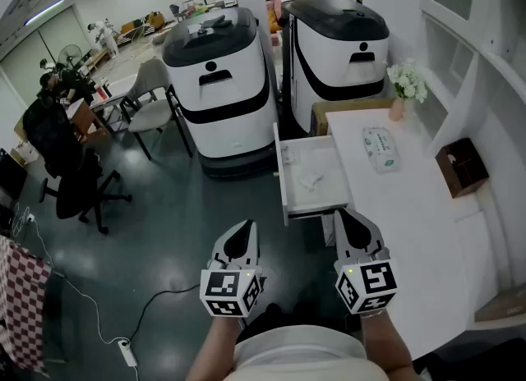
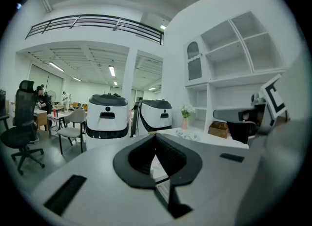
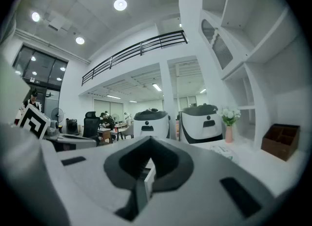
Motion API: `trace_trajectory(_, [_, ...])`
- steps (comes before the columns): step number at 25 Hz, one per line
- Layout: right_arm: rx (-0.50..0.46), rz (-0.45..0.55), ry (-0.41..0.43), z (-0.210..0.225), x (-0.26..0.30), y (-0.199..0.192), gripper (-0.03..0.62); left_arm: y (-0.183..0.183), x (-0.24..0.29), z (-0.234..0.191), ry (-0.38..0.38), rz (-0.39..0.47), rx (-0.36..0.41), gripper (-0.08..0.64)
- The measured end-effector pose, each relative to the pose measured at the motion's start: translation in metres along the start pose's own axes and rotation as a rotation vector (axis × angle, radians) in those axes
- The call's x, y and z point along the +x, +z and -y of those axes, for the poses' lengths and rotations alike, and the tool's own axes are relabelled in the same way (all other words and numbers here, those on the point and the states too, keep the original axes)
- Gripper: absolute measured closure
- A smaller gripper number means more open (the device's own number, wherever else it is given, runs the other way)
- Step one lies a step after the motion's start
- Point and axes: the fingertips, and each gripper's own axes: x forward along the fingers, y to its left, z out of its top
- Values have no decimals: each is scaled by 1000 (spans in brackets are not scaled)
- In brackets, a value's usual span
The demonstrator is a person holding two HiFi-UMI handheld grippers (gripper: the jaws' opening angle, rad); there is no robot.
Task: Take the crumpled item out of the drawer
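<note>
The white drawer (image 1: 289,200) stands pulled out from the white desk (image 1: 403,223). A small crumpled white item (image 1: 311,181) lies on the drawer's bottom near the middle, and a second small pale scrap (image 1: 288,155) lies at its far left corner. My left gripper (image 1: 245,226) hangs over the floor, left of the drawer's front, jaws together and empty. My right gripper (image 1: 344,214) hovers at the drawer's near right corner, beside the desk edge, also shut with nothing in it. In both gripper views the dark jaws (image 2: 156,137) (image 3: 147,139) meet at the tips.
On the desk lie a tissue pack (image 1: 380,149), a vase of white flowers (image 1: 406,85) and a brown box (image 1: 461,166). Two large white-and-black machines (image 1: 220,84) (image 1: 339,47) stand behind the drawer. Office chairs (image 1: 70,182) and a floor cable (image 1: 123,322) are at left.
</note>
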Motion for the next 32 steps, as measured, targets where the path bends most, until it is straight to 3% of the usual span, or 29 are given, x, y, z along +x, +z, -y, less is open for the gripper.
trace_trajectory(12, [20, 43, 22, 1, -1, 4, 591, -6, -1, 10, 17, -2, -5, 566])
trace_trajectory(21, [14, 9, 37, 2, 1, -3, 575, -8, -9, 9, 55, -10, 4, 566])
trace_trajectory(26, [43, -34, 45, 5, 9, -12, 512, -16, -8, 6, 66, -31, -9, 566])
trace_trajectory(32, [58, -58, 43, 11, 29, -19, 483, -25, 12, -3, 56, -60, -20, 566])
